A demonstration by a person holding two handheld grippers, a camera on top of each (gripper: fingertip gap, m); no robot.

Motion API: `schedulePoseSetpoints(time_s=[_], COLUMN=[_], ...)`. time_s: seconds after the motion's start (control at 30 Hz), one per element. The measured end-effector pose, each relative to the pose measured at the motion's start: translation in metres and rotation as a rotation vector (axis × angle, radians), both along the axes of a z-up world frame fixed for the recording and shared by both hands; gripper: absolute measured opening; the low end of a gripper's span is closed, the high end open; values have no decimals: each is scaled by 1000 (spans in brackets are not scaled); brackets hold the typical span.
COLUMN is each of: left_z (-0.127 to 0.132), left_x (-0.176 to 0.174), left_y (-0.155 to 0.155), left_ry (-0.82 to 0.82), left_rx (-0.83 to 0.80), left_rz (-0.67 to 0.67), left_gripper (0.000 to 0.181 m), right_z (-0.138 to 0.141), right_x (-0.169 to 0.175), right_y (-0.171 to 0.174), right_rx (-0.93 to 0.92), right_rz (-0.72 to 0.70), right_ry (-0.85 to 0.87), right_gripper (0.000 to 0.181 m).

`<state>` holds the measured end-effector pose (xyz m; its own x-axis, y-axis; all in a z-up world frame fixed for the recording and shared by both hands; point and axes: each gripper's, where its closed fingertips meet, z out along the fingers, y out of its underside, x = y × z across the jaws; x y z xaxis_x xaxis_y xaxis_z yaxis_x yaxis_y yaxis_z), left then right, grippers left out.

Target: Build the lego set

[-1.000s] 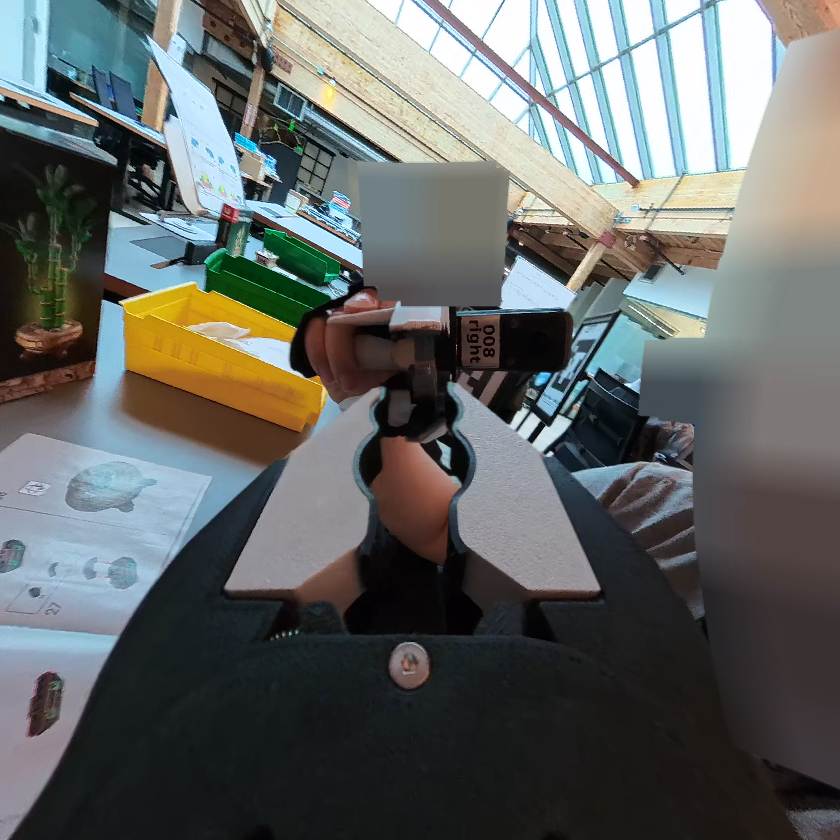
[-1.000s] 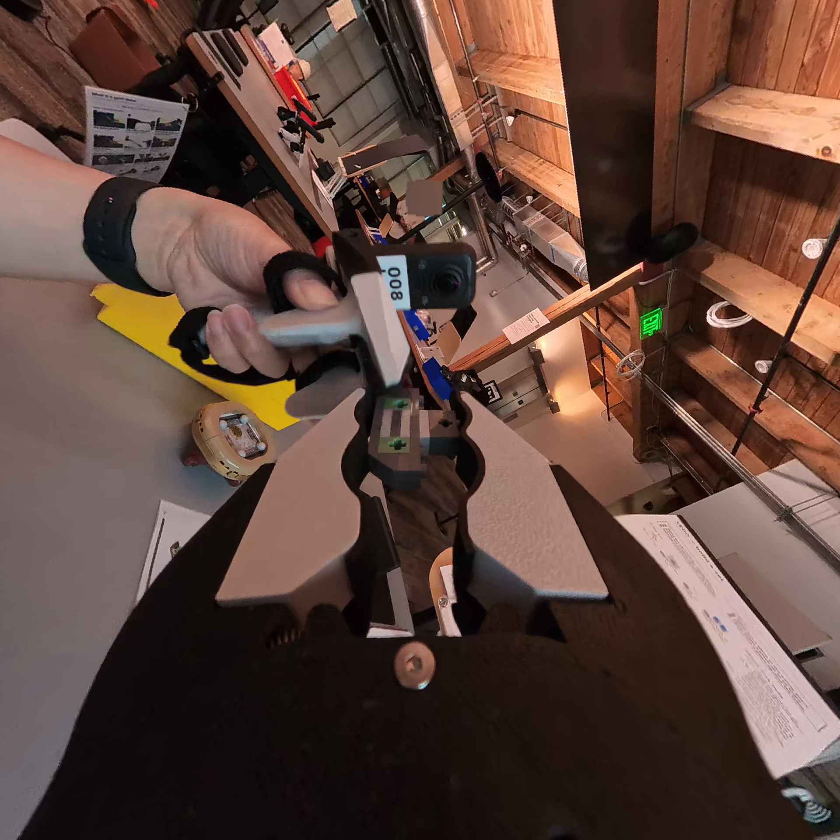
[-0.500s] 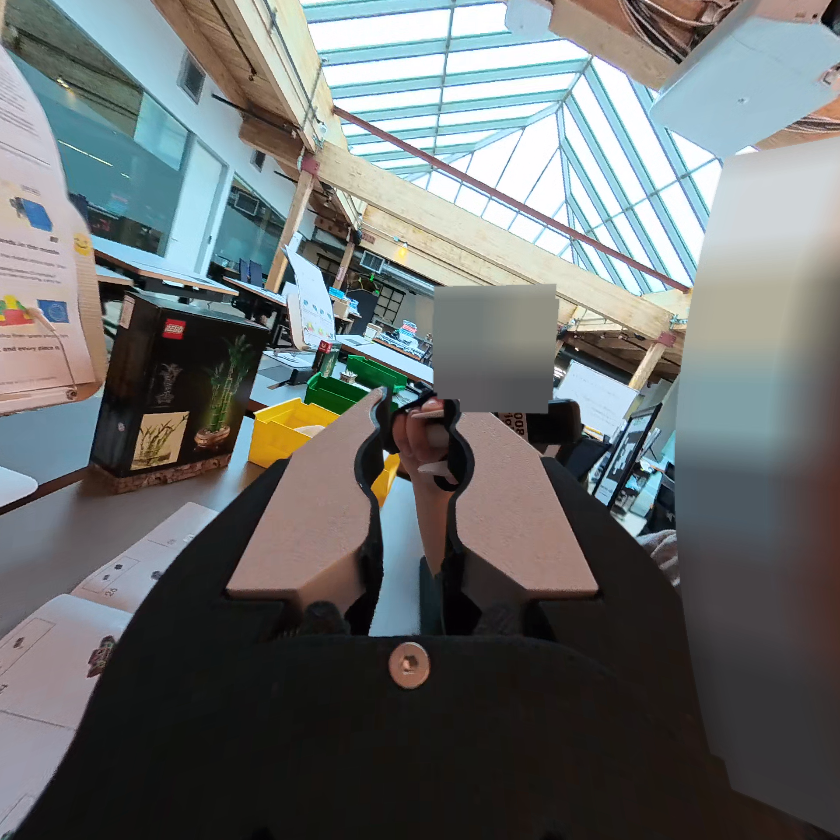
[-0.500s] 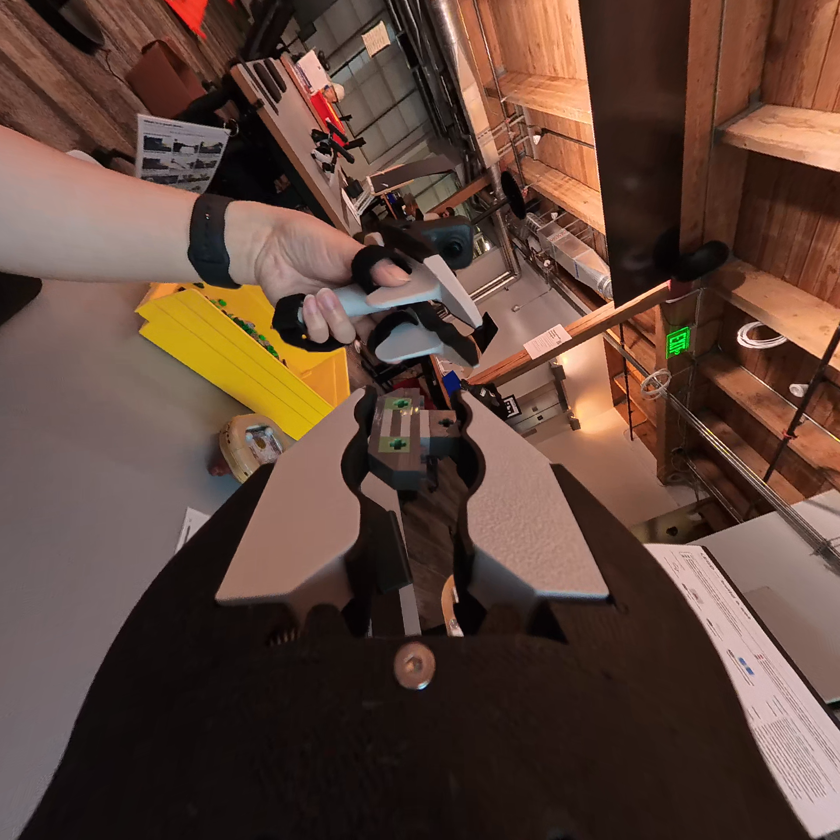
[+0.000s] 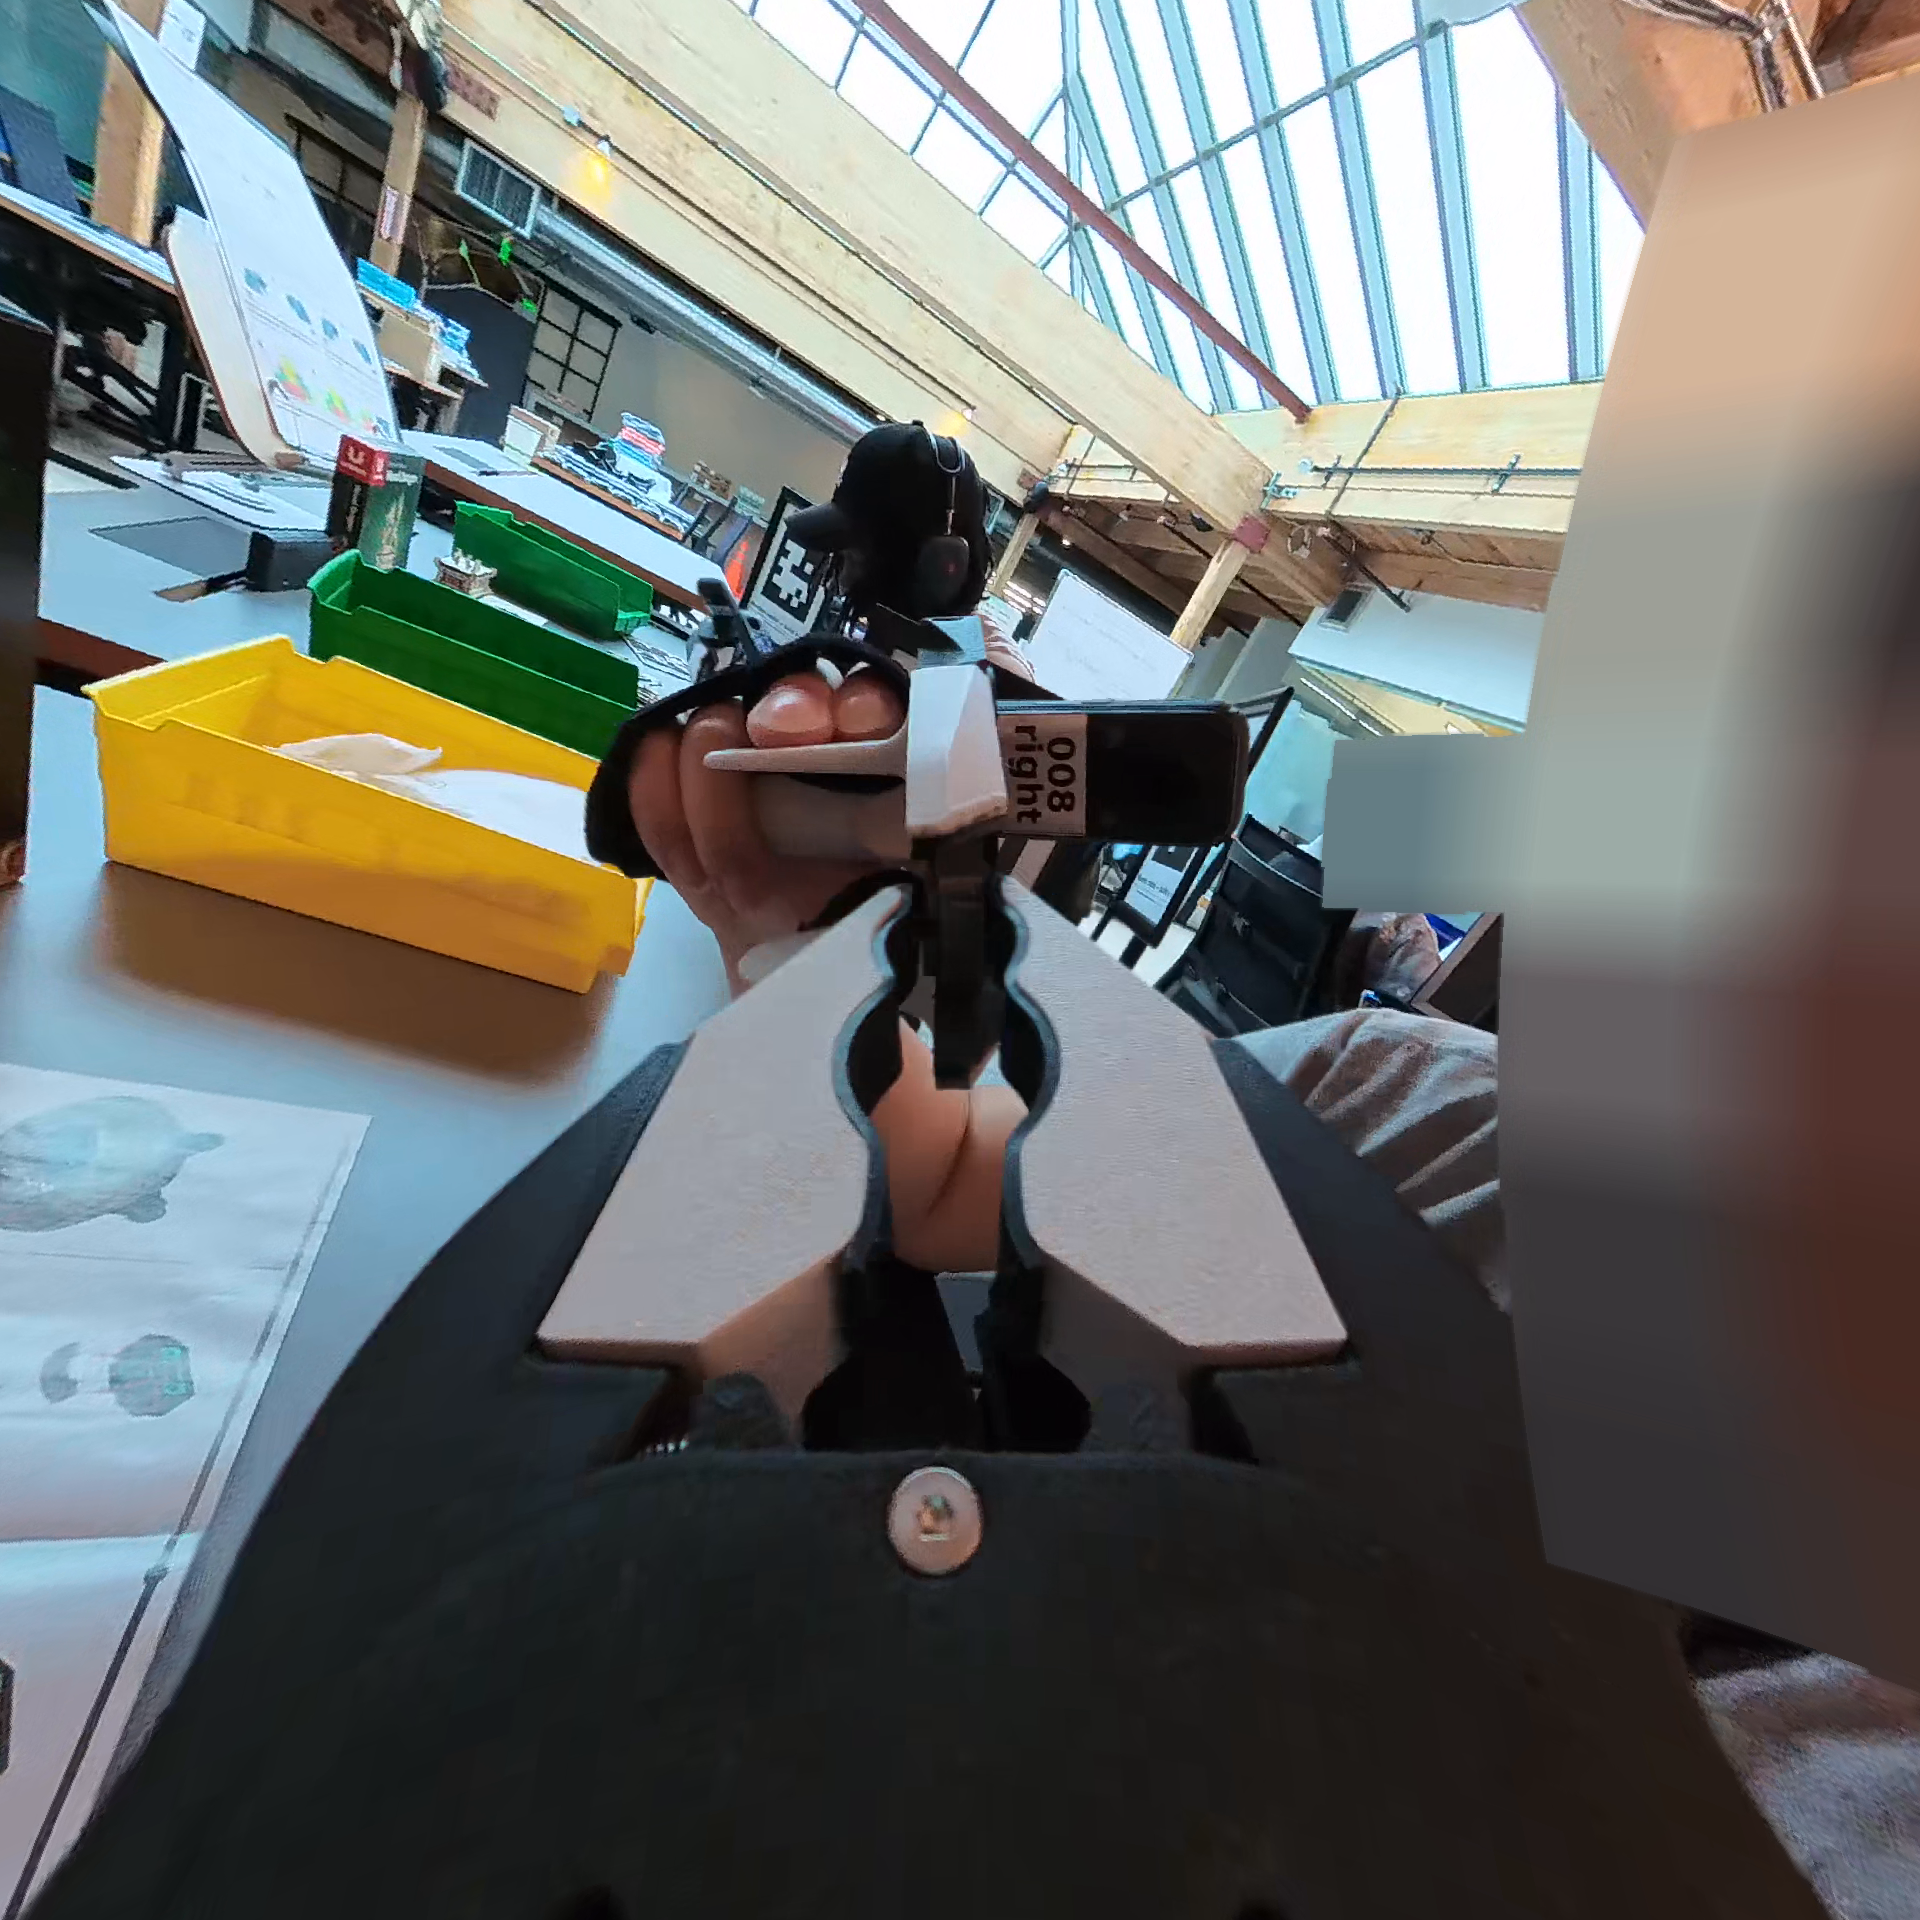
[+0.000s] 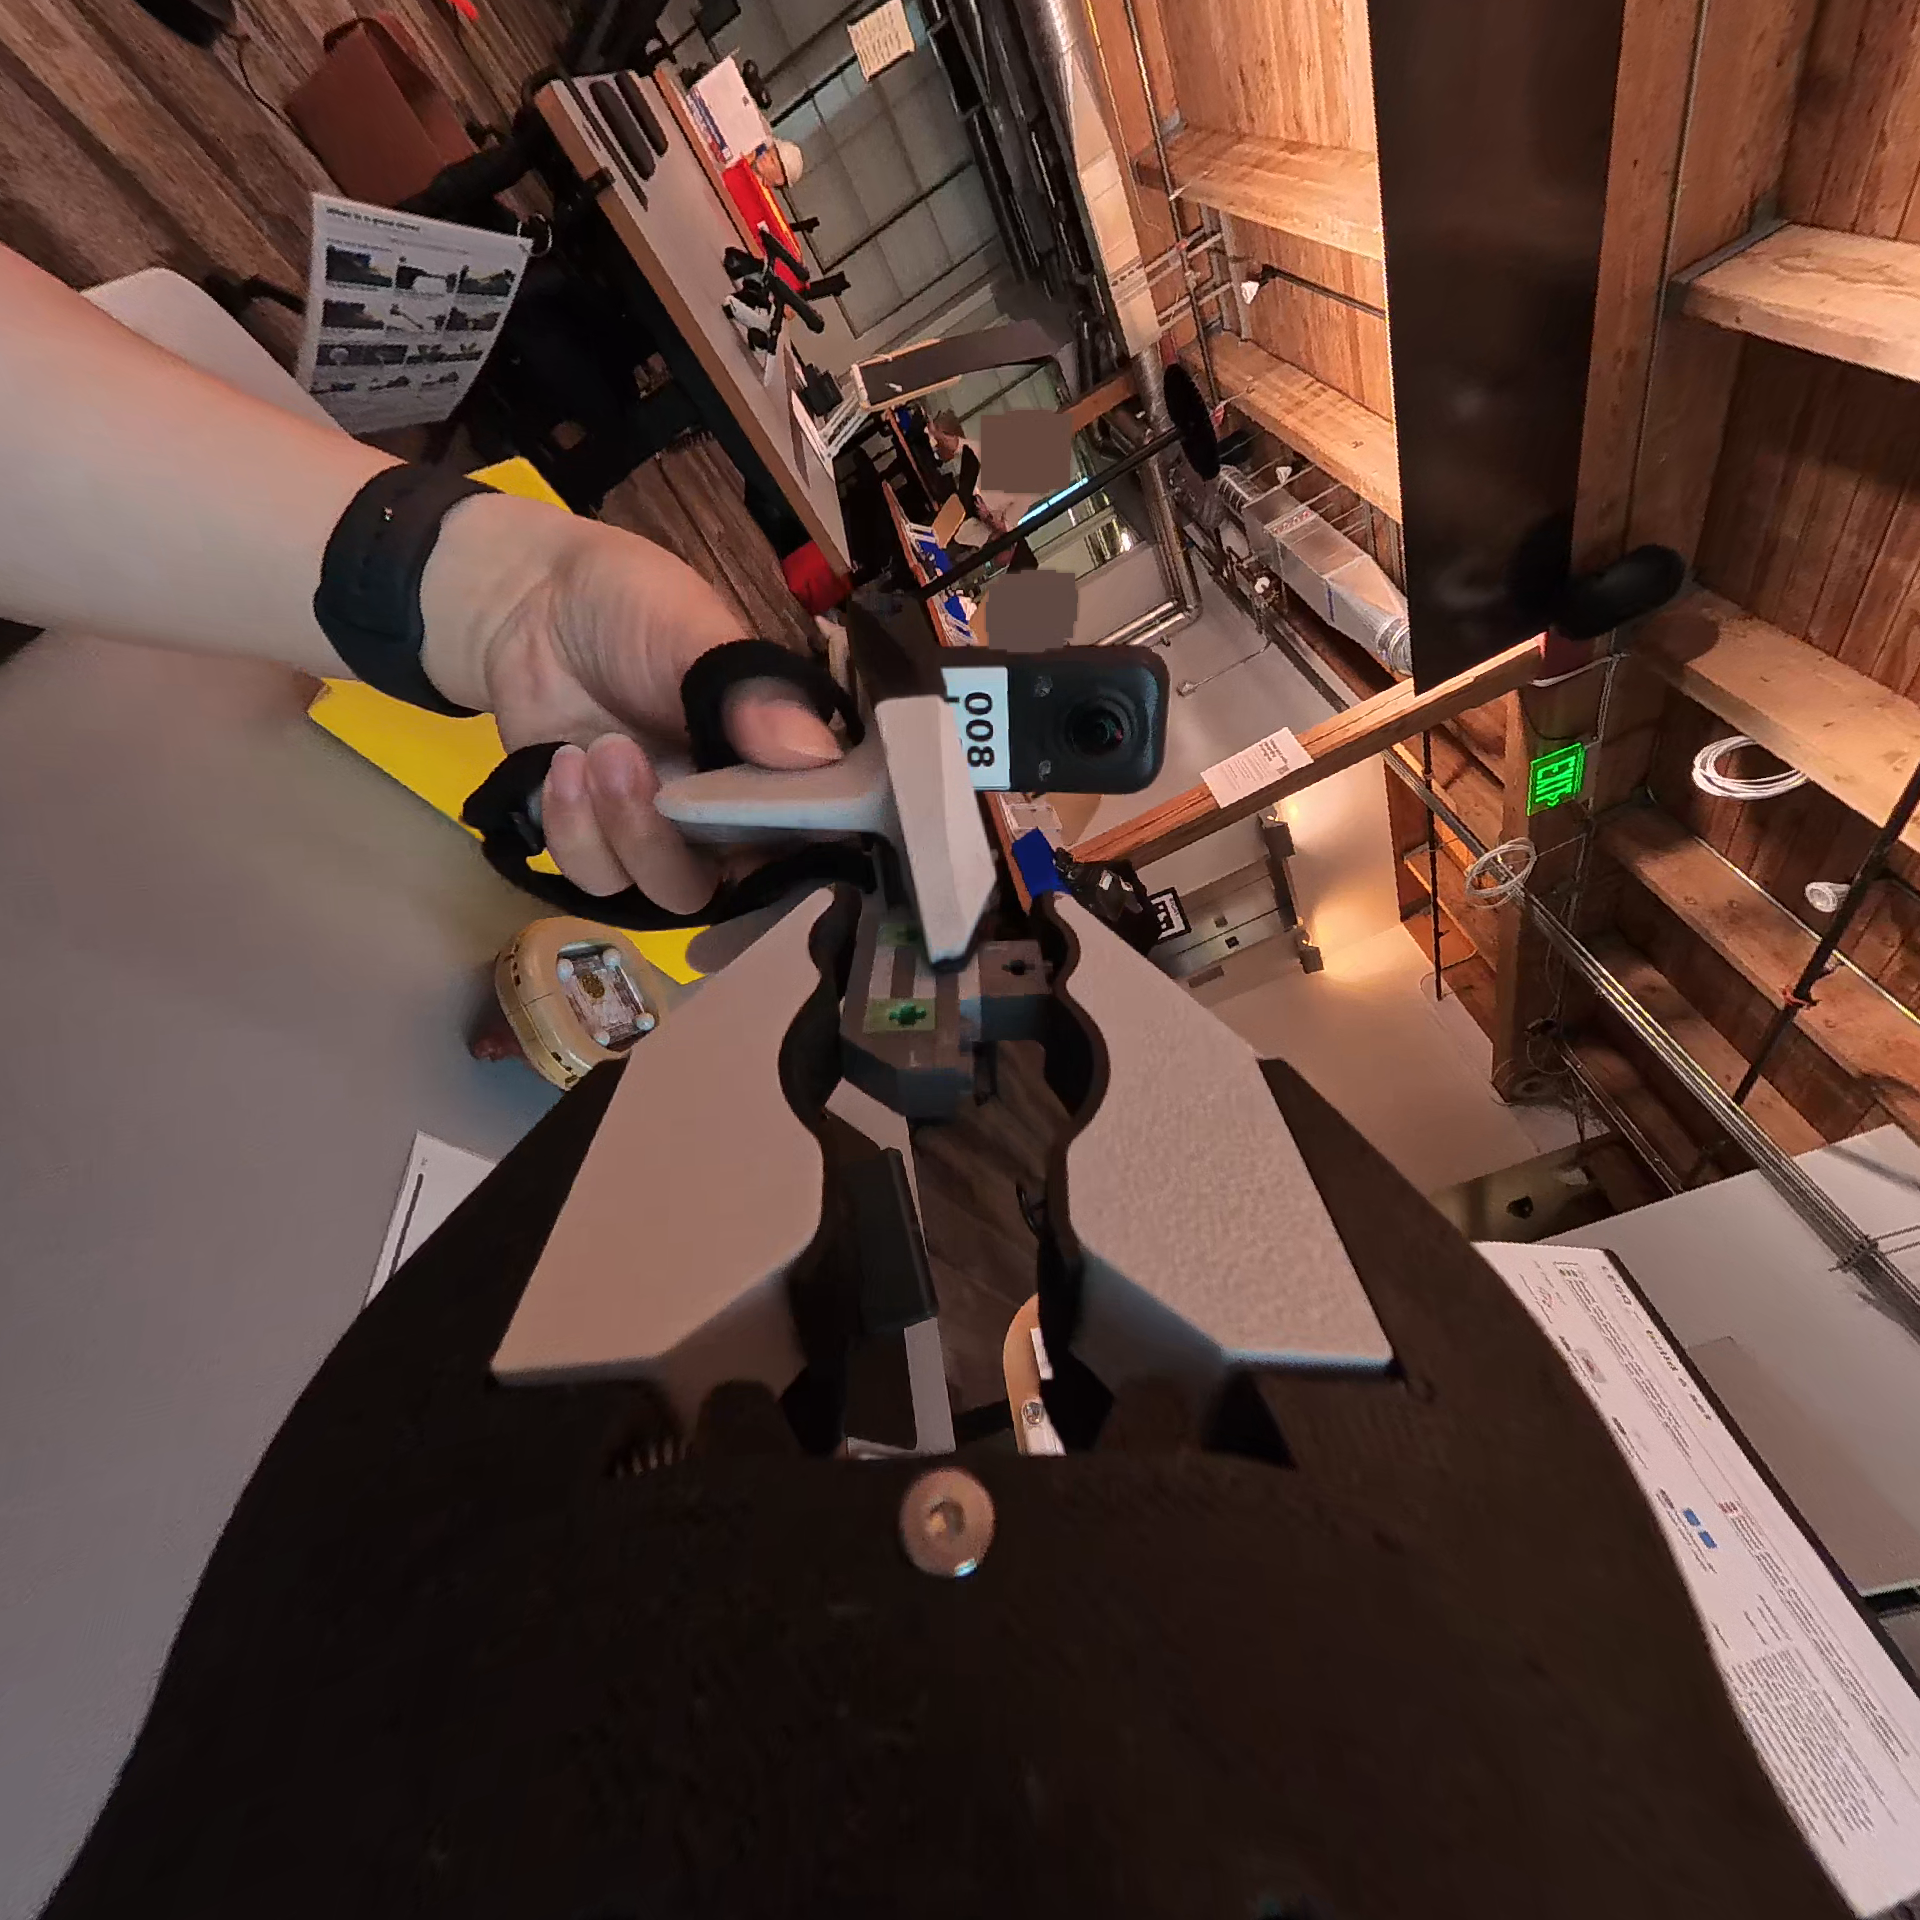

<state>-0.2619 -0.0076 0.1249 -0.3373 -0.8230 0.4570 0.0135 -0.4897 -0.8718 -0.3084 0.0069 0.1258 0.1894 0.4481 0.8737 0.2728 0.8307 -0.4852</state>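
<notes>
Skylit workshop, grey counter (image 5: 312,997) with yellow bin (image 5: 353,821) and instruction booklet (image 5: 135,1247). Right gripper (image 6: 940,997) fingers clamped on a grey-green lego subassembly (image 6: 914,1023), midair. Left gripper (image 5: 951,997) fingers nearly together, empty, facing it. Probably inspecting mid-build; next, lining up the mating piece.

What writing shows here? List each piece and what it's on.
I don't copy writing; here is where it stands.
Left camera label: short, legible.
Right camera label: short, legible.
Green lit sign on the wooden wall: legible.
Photo poster: too small.
Printed sheet: too small.
Red-green box: blurred.
Lego piece in the right tongs: none.
</notes>
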Motion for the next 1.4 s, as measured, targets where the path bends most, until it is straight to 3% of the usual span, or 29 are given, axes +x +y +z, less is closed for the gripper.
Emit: schedulePoseSetpoints(time_s=[0.17, 0.3, 0.73, 0.8, 0.97, 1.03, 1.13, 1.3, 1.4], left_z=[-10, -14, -17, -20, -29, -30, -24, -29, -32], left_x=[6, 12, 17, 12, -15, -21, -20, -12, -10], left_y=[3, 4, 13, 22, 73, 80, 80, 77, 78], left_ry=[59, 74, 85, 117, 255, 287, 248, 259, 271], left_rx=[49, 63, 17, 29, 206, 251, 226, 202, 200], left_rz=[41, 64, 112, 162, 519, 590, 603, 590, 595], left_gripper=[9, 9, 9, 10, 9, 8, 9, 9, 8], right_z=[-2, -17, -17, -11, -2, -6, -21, -32, -33], right_x=[-6, -13, -7, 2, 31, 31, 17, 19, 18], right_y=[13, 21, 30, 36, 51, 52, 51, 71, 75], right_rx=[-21, 7, -56, -52, 1, 48, 30, 103, 133], right_rz=[-52, -101, -155, -216, -465, -541, -570, -746, -769], right_ry=[6, -59, -77, -70, -140, -201, -266, -343, -345], right_gripper=[72, 68, 67, 67, 51, 48, 49, 48, 37])
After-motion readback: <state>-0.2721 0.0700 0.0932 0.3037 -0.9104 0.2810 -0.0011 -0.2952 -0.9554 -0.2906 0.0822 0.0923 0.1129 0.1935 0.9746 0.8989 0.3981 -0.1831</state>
